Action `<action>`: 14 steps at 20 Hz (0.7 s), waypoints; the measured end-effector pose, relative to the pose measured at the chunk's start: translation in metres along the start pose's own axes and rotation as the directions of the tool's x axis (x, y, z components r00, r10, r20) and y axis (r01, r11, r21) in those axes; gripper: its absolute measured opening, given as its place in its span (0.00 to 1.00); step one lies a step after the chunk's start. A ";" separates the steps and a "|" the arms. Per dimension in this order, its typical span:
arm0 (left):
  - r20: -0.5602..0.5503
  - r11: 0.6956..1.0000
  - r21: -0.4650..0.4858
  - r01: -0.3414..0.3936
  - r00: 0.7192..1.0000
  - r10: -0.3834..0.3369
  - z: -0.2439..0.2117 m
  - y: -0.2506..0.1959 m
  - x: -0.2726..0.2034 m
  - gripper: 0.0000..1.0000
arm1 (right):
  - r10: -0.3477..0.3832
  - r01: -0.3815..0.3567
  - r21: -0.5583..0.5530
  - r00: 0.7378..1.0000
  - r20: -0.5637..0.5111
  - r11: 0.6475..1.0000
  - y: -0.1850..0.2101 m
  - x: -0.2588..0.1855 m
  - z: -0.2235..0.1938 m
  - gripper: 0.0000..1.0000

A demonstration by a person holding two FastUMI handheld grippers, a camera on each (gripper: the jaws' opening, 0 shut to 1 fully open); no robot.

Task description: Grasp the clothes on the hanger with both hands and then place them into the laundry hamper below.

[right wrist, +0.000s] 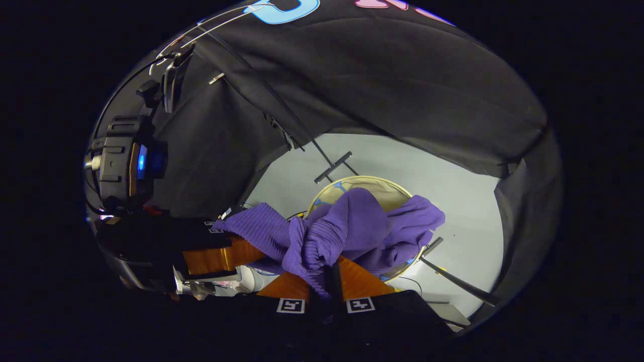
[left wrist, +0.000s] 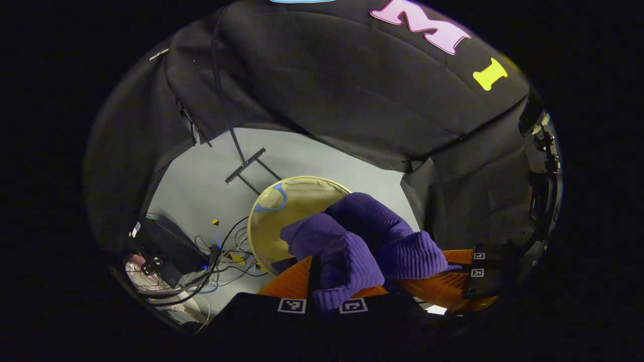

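Fabric comes first: your left gripper (left wrist: 324, 281) is clenched on a fold of the purple garment (left wrist: 352, 241), and your right gripper (right wrist: 327, 286) pinches another bunch of it (right wrist: 342, 226) between both fingers. Beyond and below your fingertips sits the round laundry hamper (left wrist: 261, 226), its mouth open. Lower both hands together until the cloth is centred over the rim, then let go.

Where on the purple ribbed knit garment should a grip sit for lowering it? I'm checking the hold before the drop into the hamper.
Grip the bunched folds at the upper edge of the purple ribbed knit garment, one hand-held gripper coming from each side, as here: left hand-held gripper and right hand-held gripper each pinch a thick gather, so the rest hangs toward the round tan laundry hamper below.
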State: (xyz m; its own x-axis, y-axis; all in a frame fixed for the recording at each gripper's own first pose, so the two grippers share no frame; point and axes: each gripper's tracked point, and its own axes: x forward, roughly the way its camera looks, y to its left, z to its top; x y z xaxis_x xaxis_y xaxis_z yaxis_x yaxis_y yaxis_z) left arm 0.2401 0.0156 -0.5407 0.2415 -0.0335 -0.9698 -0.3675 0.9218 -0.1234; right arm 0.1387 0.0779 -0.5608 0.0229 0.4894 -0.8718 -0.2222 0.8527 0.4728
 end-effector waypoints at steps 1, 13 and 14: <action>-0.003 1.000 0.000 0.002 1.000 -0.002 0.000 -0.001 -0.001 0.09 | -0.009 0.009 -0.007 1.000 -0.005 1.000 -0.003 0.000 -0.001 0.15; 0.004 1.000 -0.027 0.004 1.000 -0.004 0.003 -0.001 -0.004 0.95 | -0.084 0.084 -0.066 0.996 -0.009 0.994 -0.031 0.002 -0.004 0.81; 0.015 0.999 -0.036 0.002 1.000 -0.002 0.003 -0.001 0.001 0.96 | -0.088 0.087 -0.064 0.996 -0.005 0.994 -0.030 -0.004 -0.004 0.99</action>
State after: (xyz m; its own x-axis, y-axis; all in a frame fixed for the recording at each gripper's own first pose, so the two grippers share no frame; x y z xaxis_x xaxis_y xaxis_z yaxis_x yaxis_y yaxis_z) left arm 0.2436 0.0157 -0.5411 0.2552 -0.0293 -0.9664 -0.3991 0.9072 -0.1329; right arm 0.1416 0.0500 -0.5718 0.0377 0.4119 -0.9104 -0.2818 0.8785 0.3858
